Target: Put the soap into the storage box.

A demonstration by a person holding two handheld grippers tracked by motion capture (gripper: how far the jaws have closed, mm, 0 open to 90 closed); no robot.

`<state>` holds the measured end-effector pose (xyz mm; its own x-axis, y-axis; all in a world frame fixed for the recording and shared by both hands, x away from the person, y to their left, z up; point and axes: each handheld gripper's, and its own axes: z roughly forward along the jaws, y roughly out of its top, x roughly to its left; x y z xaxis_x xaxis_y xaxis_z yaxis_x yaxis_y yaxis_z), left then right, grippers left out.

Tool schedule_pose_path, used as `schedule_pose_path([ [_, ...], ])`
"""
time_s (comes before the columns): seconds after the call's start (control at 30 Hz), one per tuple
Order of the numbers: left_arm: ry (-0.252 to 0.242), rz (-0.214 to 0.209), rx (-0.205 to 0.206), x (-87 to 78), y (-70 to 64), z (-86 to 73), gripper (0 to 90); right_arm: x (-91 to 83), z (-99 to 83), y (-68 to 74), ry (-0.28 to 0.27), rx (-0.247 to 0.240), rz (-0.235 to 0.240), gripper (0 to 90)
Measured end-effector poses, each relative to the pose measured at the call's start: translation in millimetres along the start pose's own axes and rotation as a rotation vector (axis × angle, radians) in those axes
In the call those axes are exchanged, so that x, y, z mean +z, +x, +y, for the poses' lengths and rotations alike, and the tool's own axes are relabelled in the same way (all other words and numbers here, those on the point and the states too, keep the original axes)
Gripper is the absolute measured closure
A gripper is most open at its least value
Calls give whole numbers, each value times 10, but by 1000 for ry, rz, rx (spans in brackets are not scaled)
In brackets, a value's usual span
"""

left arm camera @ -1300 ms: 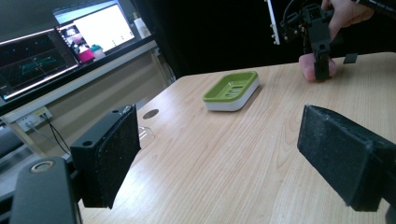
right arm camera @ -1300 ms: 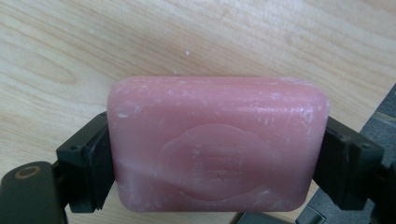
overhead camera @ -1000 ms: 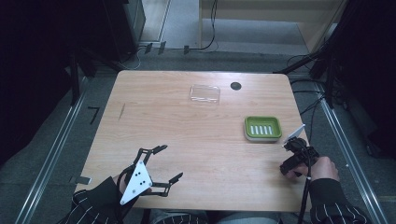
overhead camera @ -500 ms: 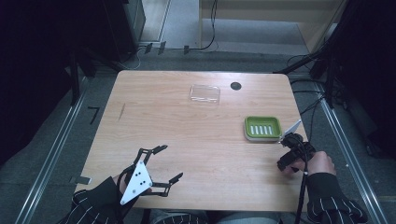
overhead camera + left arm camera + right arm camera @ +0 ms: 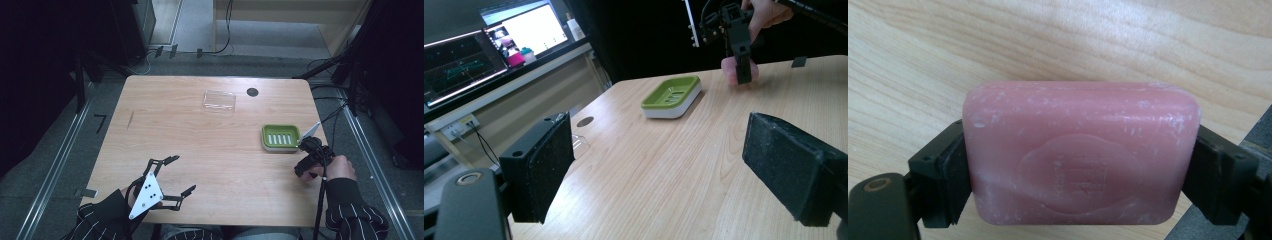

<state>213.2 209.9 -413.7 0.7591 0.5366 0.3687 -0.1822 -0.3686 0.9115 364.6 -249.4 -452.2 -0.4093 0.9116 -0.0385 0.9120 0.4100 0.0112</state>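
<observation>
Right gripper [image 5: 306, 159] clamped on pink soap [image 5: 1080, 152], just beside green dish [image 5: 281, 137]; placing remains. Left gripper [image 5: 181, 175] agape, idle.

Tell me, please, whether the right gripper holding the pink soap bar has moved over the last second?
Yes. The right gripper has moved forward and slightly left, toward the green soap dish, and now sits just beside the dish's right edge.

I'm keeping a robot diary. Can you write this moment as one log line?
right gripper: shut on pink soap | near green soap dish | left gripper: open, holding nothing
</observation>
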Motion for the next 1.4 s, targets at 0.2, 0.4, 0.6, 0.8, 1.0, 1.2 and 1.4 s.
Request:
schedule_pose_path([
  [0.2, 0, 0, -2, -2, 0, -1, 136, -24, 60, 11, -1, -8, 1, 138],
  [0.4, 0, 1, -2, -2, 0, -1, 136, -50, 118, 25, 1, -3, 6, 138],
  [0.6, 0, 2, -2, -3, 1, -2, 135, -54, 177, 45, 8, -20, 6, 137],
  [0.8, -1, 2, -3, -3, 1, -2, 135, -79, 244, 63, 1, -33, 8, 138],
  [1.0, -1, 2, -4, -4, 3, -3, 136, -116, 315, 76, -4, -40, 10, 138],
  [1.2, 0, 4, -3, -7, 4, -3, 136, -138, 385, 98, 6, -31, 15, 138],
  [1.4, 0, 4, -4, -7, 5, -3, 135, -182, 435, 97, -1, -33, 17, 138],
])
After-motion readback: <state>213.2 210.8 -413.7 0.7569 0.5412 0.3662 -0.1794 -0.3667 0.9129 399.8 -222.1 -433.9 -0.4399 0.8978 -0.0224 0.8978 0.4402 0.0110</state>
